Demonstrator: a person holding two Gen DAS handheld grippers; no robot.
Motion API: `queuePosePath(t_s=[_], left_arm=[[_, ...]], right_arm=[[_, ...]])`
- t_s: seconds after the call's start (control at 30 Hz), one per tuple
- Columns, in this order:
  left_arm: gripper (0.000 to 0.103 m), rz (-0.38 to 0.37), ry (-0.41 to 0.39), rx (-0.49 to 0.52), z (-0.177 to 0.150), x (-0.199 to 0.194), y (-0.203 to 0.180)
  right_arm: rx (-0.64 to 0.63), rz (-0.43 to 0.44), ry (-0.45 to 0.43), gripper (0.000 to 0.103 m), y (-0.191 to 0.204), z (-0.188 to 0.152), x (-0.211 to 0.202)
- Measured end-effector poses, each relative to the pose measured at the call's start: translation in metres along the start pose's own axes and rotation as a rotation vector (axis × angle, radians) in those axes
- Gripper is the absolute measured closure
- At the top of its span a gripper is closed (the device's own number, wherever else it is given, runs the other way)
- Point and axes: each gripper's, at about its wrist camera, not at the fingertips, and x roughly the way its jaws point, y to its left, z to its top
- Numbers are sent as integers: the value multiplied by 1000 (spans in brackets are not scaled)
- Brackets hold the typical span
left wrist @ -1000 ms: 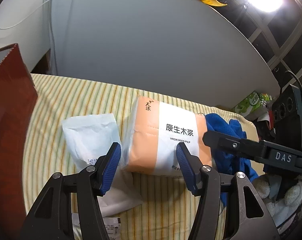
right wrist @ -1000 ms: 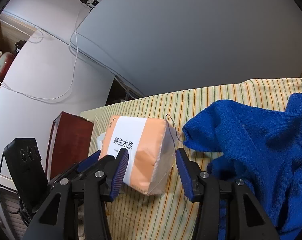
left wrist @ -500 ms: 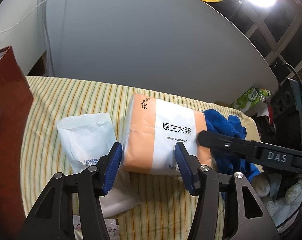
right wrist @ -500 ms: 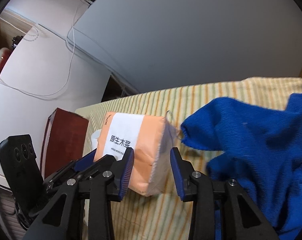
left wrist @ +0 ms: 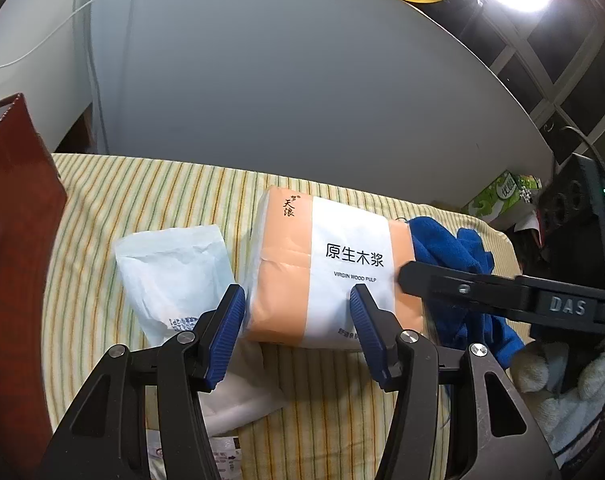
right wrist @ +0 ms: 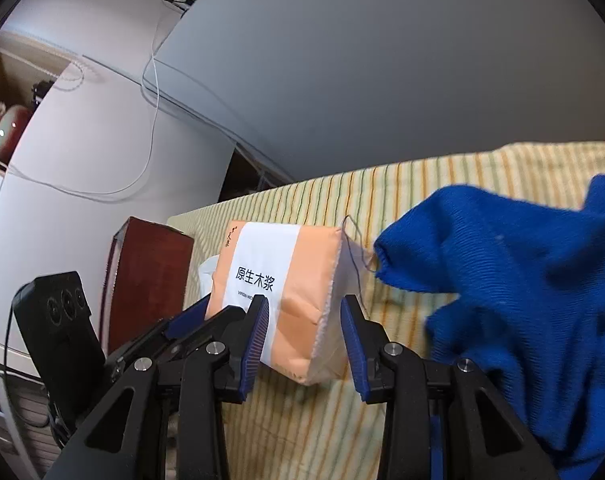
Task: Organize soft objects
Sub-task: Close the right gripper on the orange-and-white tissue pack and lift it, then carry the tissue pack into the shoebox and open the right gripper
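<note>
Since a second ago, my right hand-held gripper [right wrist: 304, 320] narrowed around the orange-and-white plastic tissue pack [right wrist: 278, 300], not clearly gripping; my left hand-held gripper [left wrist: 296, 316] stays released before it.

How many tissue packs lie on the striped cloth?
2. The orange tissue pack lies mid-cloth beside the blue towel; the pale plastic pack lies just left of it. More may be hidden behind the left gripper.

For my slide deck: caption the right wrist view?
Open right tongs straddle the tissue pack's end, blue towel beside it.
</note>
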Motion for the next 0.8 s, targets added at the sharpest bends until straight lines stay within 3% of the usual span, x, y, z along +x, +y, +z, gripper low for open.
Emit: queuePosePath(t_s=[0.37, 0.8], left_arm=[[50, -22, -26, 0, -6, -19, -10], [50, -19, -219, 43, -13, -128, -24]], right_arm=[[-8, -16, -24, 69, 14, -10, -12], [-168, 27, -129, 69, 91, -37, -84]])
